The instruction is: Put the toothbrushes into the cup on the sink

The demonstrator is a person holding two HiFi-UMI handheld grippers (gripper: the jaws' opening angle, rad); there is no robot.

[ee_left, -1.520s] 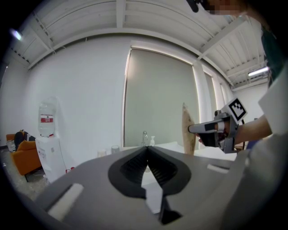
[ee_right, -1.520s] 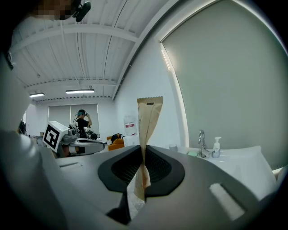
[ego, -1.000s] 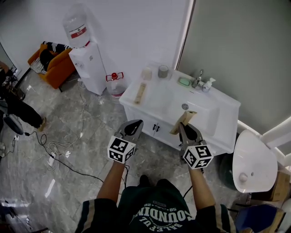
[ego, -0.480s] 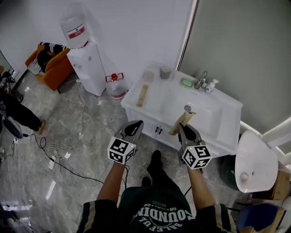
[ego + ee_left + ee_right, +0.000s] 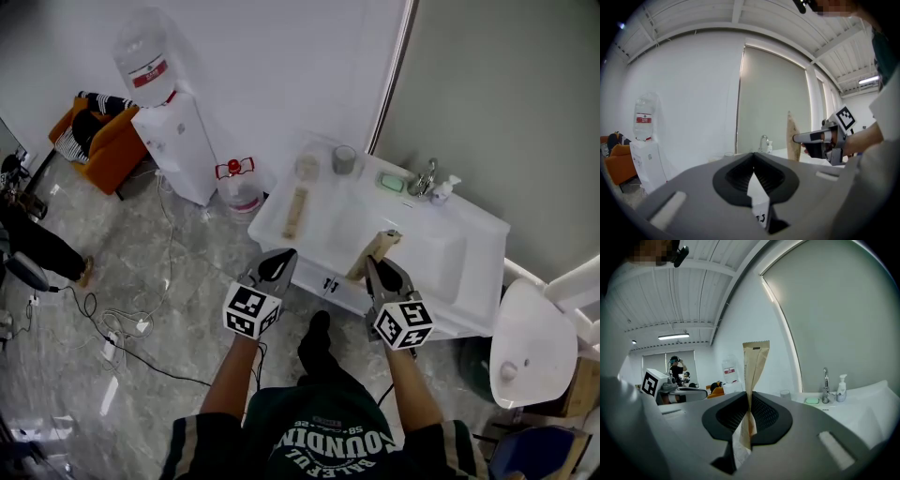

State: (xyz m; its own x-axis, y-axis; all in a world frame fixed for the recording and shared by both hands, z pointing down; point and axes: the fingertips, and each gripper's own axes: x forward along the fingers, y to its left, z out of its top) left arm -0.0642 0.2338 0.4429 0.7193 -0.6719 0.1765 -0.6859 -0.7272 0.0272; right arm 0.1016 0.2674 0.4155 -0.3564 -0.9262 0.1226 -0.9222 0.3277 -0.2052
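My right gripper is shut on a toothbrush in a tan paper wrapper, which sticks up and forward from the jaws. It hangs at the front edge of the white sink counter. A second wrapped toothbrush lies on the counter's left end. The grey cup stands at the counter's back, also visible in the right gripper view. My left gripper is shut and holds nothing, left of the right one and short of the counter. From the left gripper view the wrapper stands upright.
A clear cup, green soap dish, faucet and soap bottle line the counter's back. A water dispenser, a jug, an orange chair and floor cables lie left. A white stool stands right.
The view has shifted and the sink counter now sits a little farther right and nearer. A foot has stepped forward. Both grippers keep their pose, the right still holding the wrapped toothbrush.
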